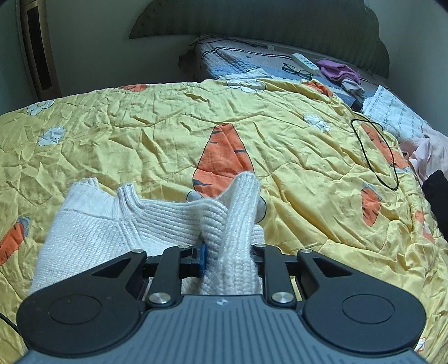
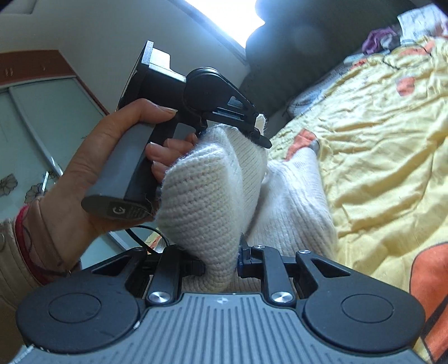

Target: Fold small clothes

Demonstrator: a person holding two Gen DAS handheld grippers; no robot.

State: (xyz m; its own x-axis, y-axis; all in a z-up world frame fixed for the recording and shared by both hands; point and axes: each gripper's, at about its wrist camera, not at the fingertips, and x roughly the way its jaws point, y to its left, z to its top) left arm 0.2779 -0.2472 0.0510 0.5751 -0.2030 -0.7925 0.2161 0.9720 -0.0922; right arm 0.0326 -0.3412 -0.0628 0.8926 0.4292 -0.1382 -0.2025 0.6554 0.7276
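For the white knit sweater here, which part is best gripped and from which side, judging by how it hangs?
Grip the white knit sweater by its thick ribbed edge, coming in flat from the near side. Both the left gripper and right gripper already pinch bunched folds there; the rest drapes onto the yellow quilt, so the edge gives the likeliest firm bite.

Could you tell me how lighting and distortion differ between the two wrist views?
Left wrist view: dim, even light; fisheye bows the yellow quilt beyond the white sweater in the left gripper. Right wrist view: the window is blown out; the right gripper pinches the knit; corners vignette darkly.
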